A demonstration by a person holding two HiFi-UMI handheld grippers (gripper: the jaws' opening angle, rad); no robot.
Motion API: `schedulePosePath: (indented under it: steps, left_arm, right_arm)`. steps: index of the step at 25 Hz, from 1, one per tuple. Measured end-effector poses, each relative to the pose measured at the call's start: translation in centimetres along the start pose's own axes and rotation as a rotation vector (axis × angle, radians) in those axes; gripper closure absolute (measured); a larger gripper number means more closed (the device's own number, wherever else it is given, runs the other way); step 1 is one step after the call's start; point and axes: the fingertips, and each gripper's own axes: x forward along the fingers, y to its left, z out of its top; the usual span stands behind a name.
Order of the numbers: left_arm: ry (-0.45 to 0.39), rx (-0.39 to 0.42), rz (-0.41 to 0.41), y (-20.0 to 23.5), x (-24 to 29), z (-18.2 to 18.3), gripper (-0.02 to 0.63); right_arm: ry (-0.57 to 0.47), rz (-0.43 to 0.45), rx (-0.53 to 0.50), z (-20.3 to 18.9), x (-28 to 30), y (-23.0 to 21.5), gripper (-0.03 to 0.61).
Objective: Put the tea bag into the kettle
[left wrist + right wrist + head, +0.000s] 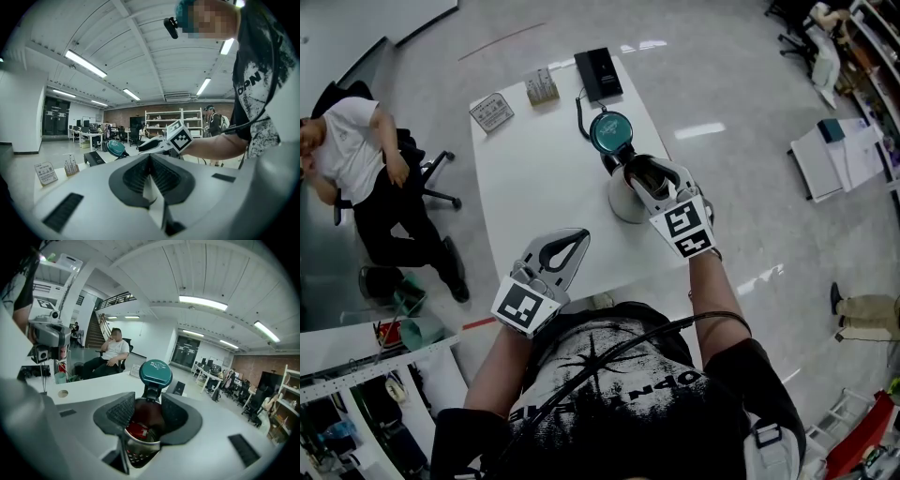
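Observation:
The steel kettle (623, 204) stands on the white table (534, 178) with its teal lid (610, 130) tipped back. My right gripper (643, 174) hovers right over the kettle's mouth. In the right gripper view the right gripper (149, 405) is open above the kettle rim (140, 442). A red tea bag (136, 430) lies inside the kettle, below the pads and free of them; the lid (155, 372) stands just beyond. My left gripper (578, 237) rests at the table's near edge. Seen in its own view, the left gripper (150, 158) is shut and holds nothing.
At the table's far end lie a black box (598, 73), a small rack (542, 87) and a card stand (491, 112). A person (347, 141) sits on an office chair left of the table. Bare table lies between the kettle and my left gripper.

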Motion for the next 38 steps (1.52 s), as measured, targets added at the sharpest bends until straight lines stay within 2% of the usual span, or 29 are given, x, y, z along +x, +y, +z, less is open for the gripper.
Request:
schedulePosePath:
  steps: [6, 10, 14, 18, 22, 26, 33, 38]
  left_arm:
    - [-0.008, -0.013, 0.027, 0.4, -1.7, -0.4, 0.603]
    - [-0.044, -0.021, 0.039, 0.5, -3.6, -0.6, 0.603]
    - [-0.056, -0.038, 0.075, 0.8, -6.3, -0.9, 0.604]
    - [-0.047, -0.042, 0.128, 0.8, -9.5, -1.3, 0.603]
    - [-0.07, -0.048, 0.168, 0.5, -13.4, -2.0, 0.604]
    - [-0.077, -0.055, 0.229, 0.2, -18.1, -2.7, 0.603]
    - [-0.095, -0.087, 0.305, -2.3, -25.8, -3.2, 0.603]
    - [-0.082, -0.091, 0.359, -4.1, -30.7, -5.0, 0.603]
  right_arm:
    - [-0.068, -0.006, -0.051, 2.1, -1.2, 1.1, 0.406]
    - [-0.11, -0.003, -0.075, 3.8, -2.2, 2.7, 0.496]
    - [-0.152, 0.044, -0.041, 5.3, -2.6, 5.5, 0.565]
    - [-0.191, 0.106, -0.02, 6.5, -3.4, 9.4, 0.568]
    - [-0.254, 0.219, 0.009, 7.9, -4.7, 14.7, 0.568]
    - [-0.284, 0.309, -0.004, 9.0, -5.9, 20.0, 0.568]
    - [-0.349, 0.402, -0.029, 11.3, -8.4, 28.0, 0.568]
    - [-0.372, 0.446, -0.013, 11.2, -10.9, 32.7, 0.568]
